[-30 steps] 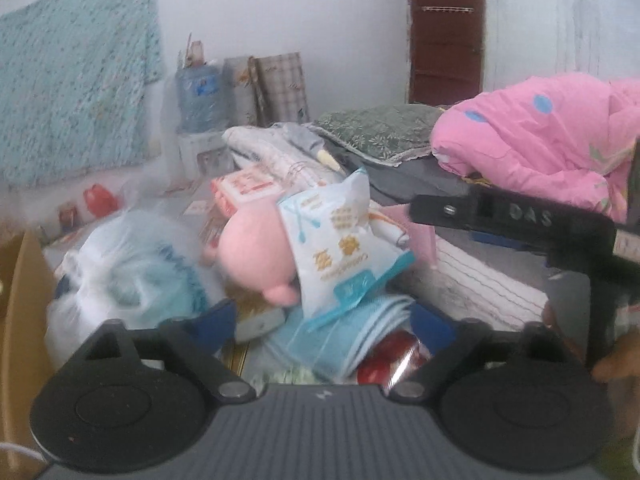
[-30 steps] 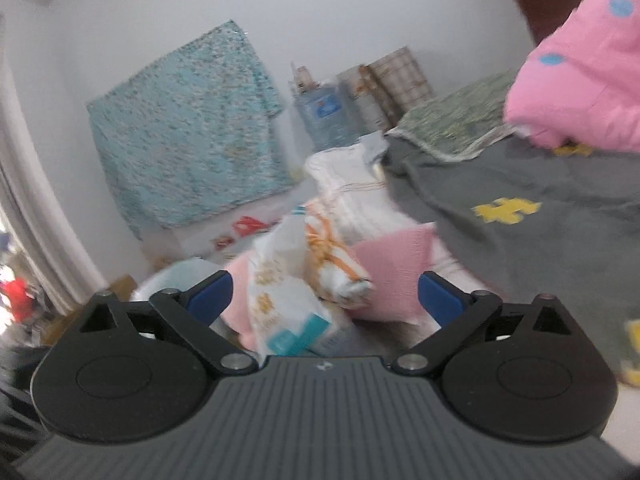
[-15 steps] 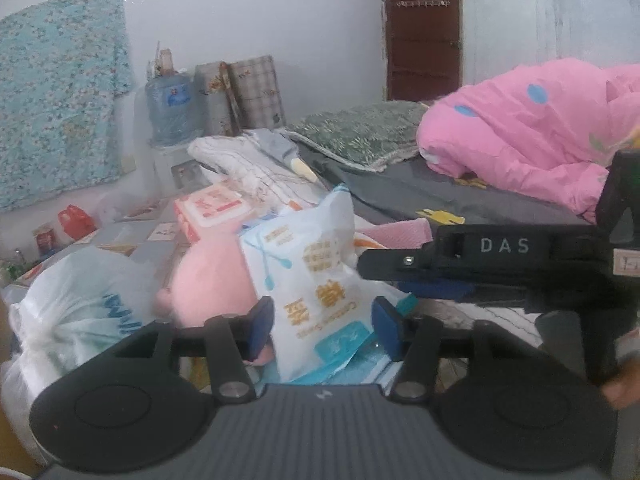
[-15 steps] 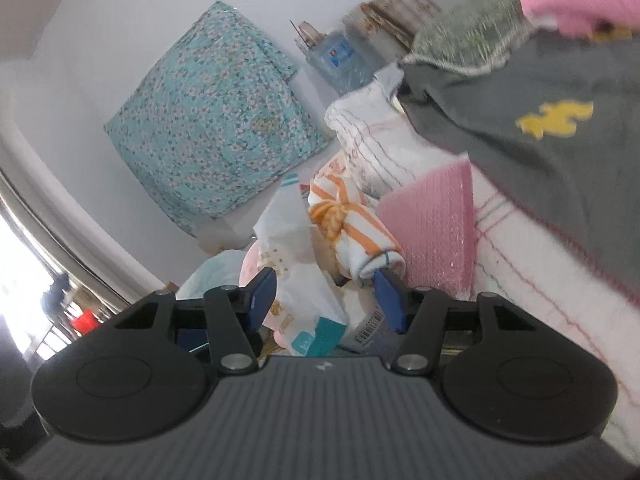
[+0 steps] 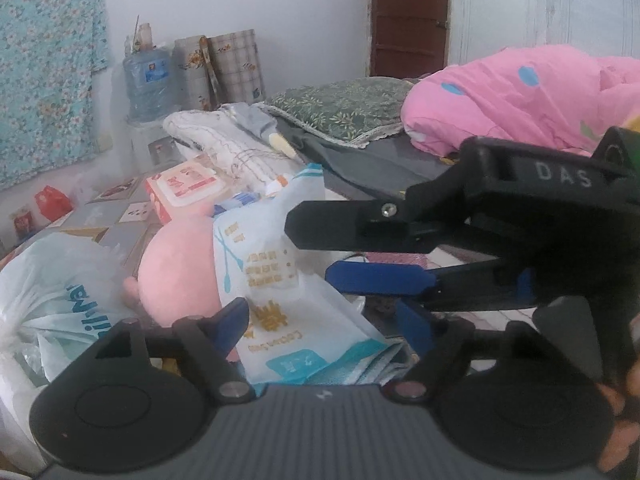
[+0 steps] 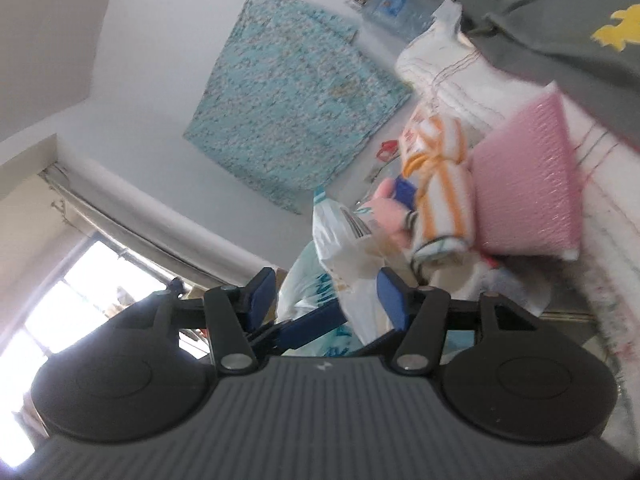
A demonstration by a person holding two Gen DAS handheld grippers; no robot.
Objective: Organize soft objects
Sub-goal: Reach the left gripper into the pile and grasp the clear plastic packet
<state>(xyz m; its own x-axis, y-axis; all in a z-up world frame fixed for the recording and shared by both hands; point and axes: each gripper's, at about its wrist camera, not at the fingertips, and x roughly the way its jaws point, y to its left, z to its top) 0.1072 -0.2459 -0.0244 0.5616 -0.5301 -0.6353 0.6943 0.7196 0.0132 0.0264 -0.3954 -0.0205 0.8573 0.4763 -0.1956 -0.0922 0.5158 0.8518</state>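
A white-and-blue packet of cotton swabs [image 5: 280, 300] leans on a round pink plush [image 5: 180, 272] in a heap of soft things. My left gripper [image 5: 324, 324] straddles the packet's lower end. Its jaws are opening and the pads stand off it. My right gripper [image 5: 316, 254] reaches in from the right, rolled on its side, level with the packet's upper part. In the right wrist view the packet [image 6: 348, 264] stands between the fingers of the right gripper [image 6: 326, 298]. Those jaws are opening slightly and the left pad is clear of the packet.
A tied white plastic bag [image 5: 60, 300] lies left of the plush, a red-and-white wipes pack [image 5: 184, 184] behind it. An orange-striped rolled towel [image 6: 440, 184] and a pink bubble mailer [image 6: 528, 192] sit beside the heap. A pink quilt [image 5: 520, 96] and green pillow [image 5: 344, 104] cover the bed.
My left jaws narrowed around the packet, then widened again. The right gripper rolled onto its side, narrowed its jaws and came in closer to the packet from the right.
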